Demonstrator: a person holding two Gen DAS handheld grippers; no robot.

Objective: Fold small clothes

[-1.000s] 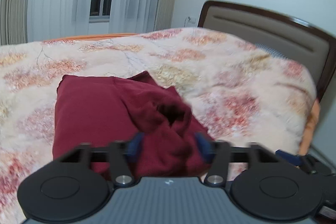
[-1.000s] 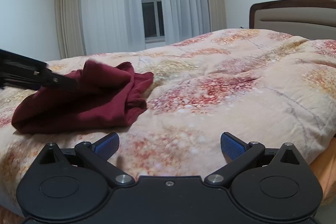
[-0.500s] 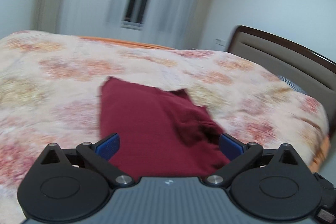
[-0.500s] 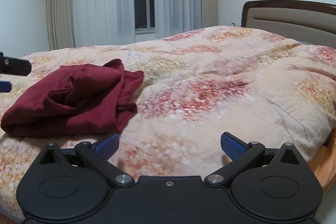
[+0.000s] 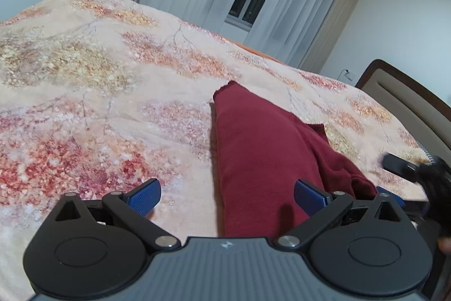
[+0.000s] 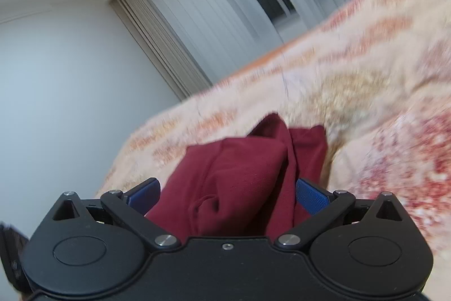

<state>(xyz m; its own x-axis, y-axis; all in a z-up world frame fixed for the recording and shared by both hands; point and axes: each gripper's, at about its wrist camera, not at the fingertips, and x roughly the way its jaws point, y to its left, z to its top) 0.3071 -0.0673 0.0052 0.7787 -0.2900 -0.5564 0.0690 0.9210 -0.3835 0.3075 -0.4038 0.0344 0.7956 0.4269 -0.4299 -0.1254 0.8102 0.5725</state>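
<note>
Both my left claw [image 5: 227, 195] and right claw [image 6: 227, 195] hung released at the maroon garment's [image 5: 262, 148] near edge, loads of bare bedspread [image 5: 84, 92] leftward.

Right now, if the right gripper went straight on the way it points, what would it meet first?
Most likely the maroon garment: it fills the space between the open fingers of the right gripper, bunched on the floral bedspread. The frame is blurred, so depth is uncertain.

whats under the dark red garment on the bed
The dark red garment lies folded on the floral quilt, which shows all around it. The patch of quilt directly beneath is covered, so anything tucked under or inside the folds cannot be seen.
</note>
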